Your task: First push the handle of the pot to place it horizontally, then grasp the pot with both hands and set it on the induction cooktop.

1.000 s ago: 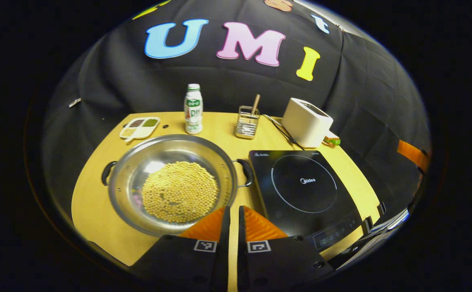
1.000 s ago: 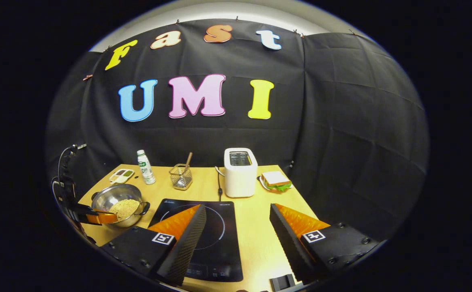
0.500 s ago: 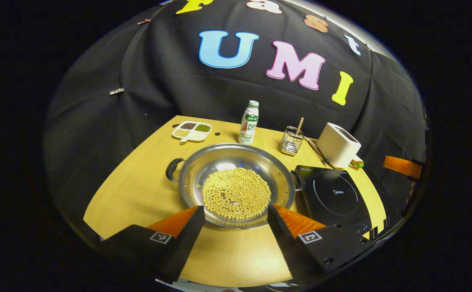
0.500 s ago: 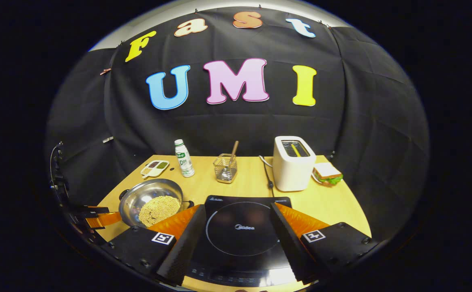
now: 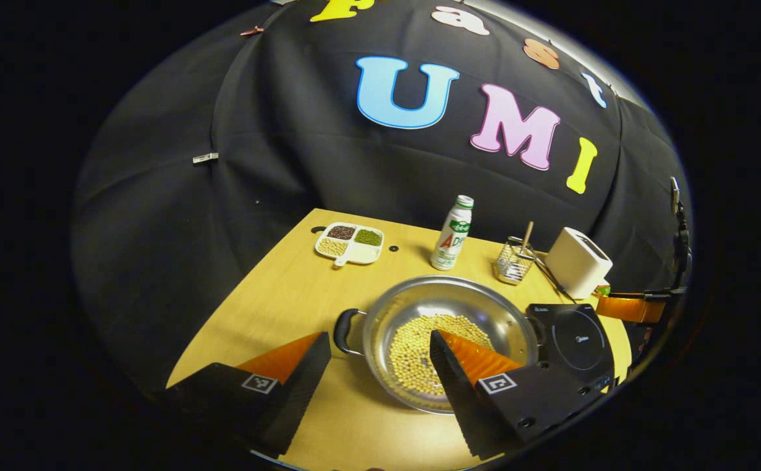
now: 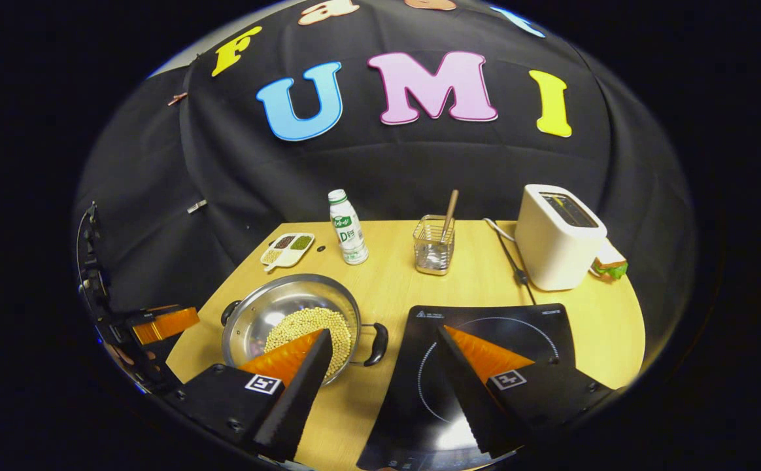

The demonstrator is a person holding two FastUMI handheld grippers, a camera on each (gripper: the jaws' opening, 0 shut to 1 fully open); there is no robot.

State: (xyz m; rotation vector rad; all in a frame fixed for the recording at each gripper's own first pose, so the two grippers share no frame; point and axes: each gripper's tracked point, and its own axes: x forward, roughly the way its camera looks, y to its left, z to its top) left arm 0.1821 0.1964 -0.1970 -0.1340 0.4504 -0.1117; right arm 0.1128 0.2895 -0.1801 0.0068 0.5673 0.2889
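Wooden table, pot handles crosswise (beside cooktop).

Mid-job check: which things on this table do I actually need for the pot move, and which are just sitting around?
Needed:
pot with beans
pot handles
cooktop
left claw, open
right claw, open

Just lying about:
bottle
divided dish
wire basket with a stick
toaster
sandwich

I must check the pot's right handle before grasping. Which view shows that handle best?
The right gripper view: the right handle lies unobstructed between the pot and the induction cooktop. In the left gripper view it is a small dark sliver at the pot's far rim.
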